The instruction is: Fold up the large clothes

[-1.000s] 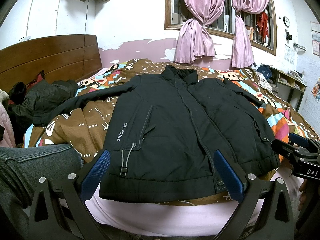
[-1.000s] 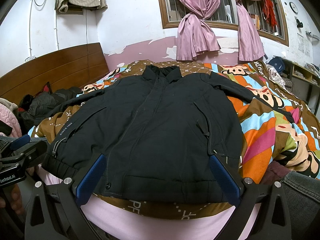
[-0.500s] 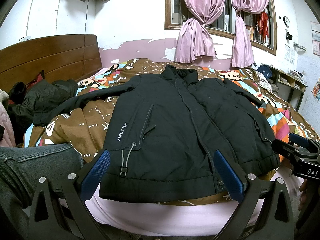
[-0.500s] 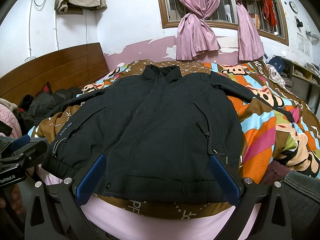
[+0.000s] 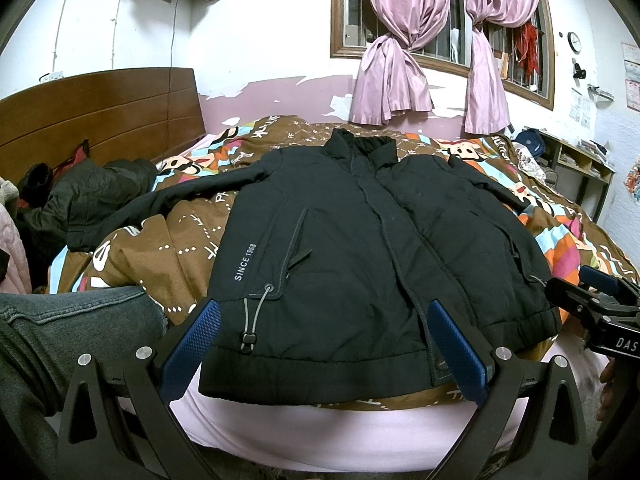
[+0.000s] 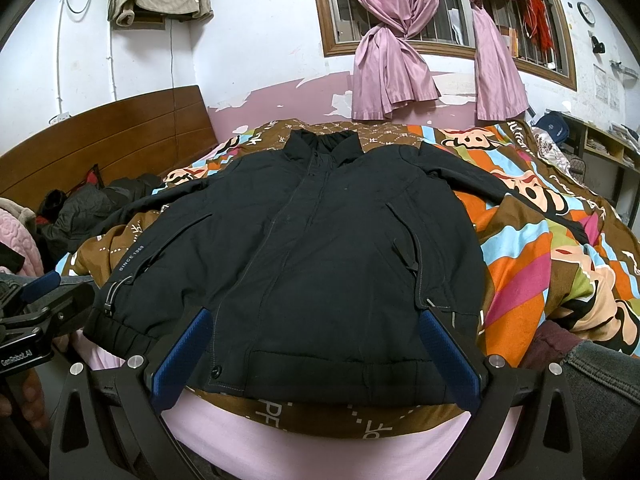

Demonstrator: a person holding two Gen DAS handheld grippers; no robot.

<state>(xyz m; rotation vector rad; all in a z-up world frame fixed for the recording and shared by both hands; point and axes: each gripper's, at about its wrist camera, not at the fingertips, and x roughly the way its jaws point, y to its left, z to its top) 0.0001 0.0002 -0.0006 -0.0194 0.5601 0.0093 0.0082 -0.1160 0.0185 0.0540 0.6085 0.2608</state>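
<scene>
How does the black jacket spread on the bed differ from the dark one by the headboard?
The black jacket lies flat, front up, sleeves spread; the dark jacket by the headboard sits crumpled in a heap. The black jacket is in front of the open tongs; the heap is off to the left. Both are dark and rest on the bed.

Nothing moves from the earlier pictures to now. The black jacket lies in the same spot on the bed, and the left gripper and right gripper sit where they were.
</scene>
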